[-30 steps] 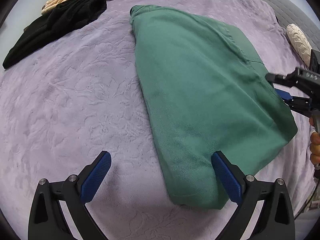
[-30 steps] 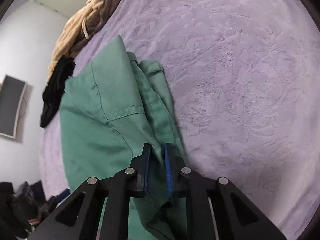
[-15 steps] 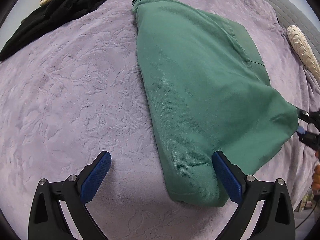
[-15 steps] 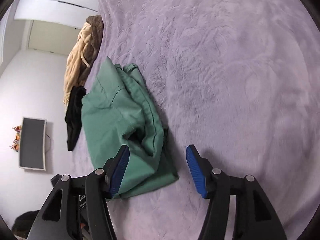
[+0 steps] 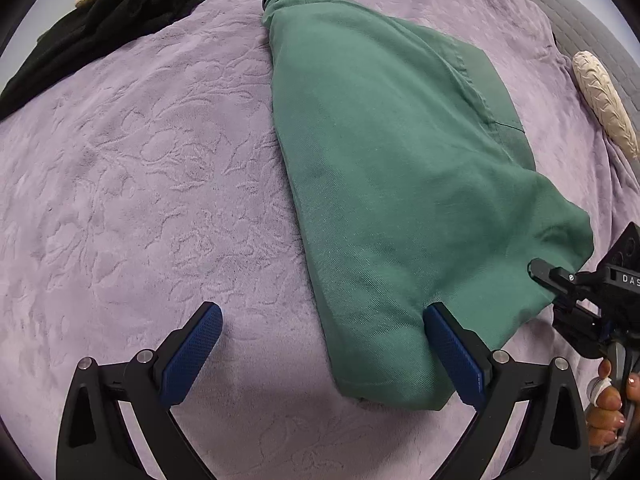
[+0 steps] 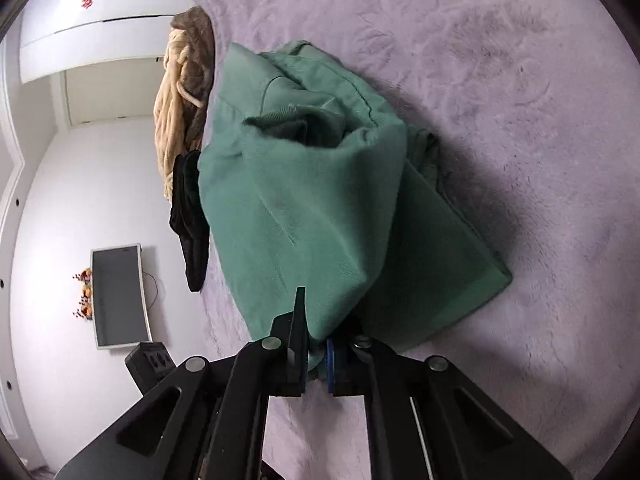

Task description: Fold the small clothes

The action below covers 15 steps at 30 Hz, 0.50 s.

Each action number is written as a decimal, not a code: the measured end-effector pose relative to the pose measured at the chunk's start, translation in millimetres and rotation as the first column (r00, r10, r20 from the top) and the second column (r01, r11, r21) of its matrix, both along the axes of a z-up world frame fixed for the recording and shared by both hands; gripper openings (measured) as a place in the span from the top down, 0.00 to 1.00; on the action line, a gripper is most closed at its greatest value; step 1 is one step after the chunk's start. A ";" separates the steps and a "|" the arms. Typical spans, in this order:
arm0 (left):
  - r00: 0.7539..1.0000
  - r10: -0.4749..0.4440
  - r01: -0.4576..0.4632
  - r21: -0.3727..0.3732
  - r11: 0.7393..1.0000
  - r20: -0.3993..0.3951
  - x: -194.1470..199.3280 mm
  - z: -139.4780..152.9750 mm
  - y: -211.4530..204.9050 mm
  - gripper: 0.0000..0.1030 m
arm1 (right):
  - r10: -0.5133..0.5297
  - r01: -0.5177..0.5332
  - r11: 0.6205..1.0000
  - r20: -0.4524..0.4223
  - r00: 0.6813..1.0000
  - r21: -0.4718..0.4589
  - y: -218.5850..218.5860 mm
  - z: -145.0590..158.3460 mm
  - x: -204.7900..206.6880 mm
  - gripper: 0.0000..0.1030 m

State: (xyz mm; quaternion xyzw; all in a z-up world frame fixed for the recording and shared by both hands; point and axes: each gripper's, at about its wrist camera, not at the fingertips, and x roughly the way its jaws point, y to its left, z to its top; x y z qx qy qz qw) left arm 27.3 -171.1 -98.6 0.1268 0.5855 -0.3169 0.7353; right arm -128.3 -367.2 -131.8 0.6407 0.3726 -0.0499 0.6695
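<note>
A green garment (image 5: pixel 384 152) lies folded lengthwise on the purple bedspread (image 5: pixel 140 184); it also shows in the right wrist view (image 6: pixel 312 208). My left gripper (image 5: pixel 320 348) is open, its right finger pad (image 5: pixel 456 356) against the garment's near end and its left pad on bare bedspread. My right gripper (image 6: pixel 316 356) is shut on the garment's near right corner and lifts that edge a little; it shows at the right edge of the left wrist view (image 5: pixel 560 300).
A black garment (image 5: pixel 104 28) and a beige and brown pile (image 6: pixel 184 92) lie at the far left of the bed. A cream pillow (image 5: pixel 604 100) and a grey cushion (image 5: pixel 592 36) sit at the right. A wall screen (image 6: pixel 120 292) hangs beyond.
My right gripper let go of the garment and opened, then moved down to the near right corner and shut on it. The left gripper stayed open and barely moved.
</note>
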 end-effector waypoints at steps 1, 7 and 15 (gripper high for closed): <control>1.000 -0.017 0.017 -0.009 1.000 -0.003 -1.2 2.5 0.1 0.02 | 0.002 -0.002 1.000 -0.009 1.000 -0.006 3.0 4.1 -4.3 0.94; 0.992 -0.124 0.123 0.031 0.992 0.035 -17.8 -9.8 -0.8 0.01 | -0.039 0.046 0.998 -0.143 0.989 0.049 8.6 -44.1 -28.3 0.94; 0.993 -0.105 0.102 0.042 0.994 0.053 -23.0 -13.9 0.0 0.01 | 0.048 -0.060 0.996 -0.165 0.985 -0.070 6.1 -7.3 -33.7 0.90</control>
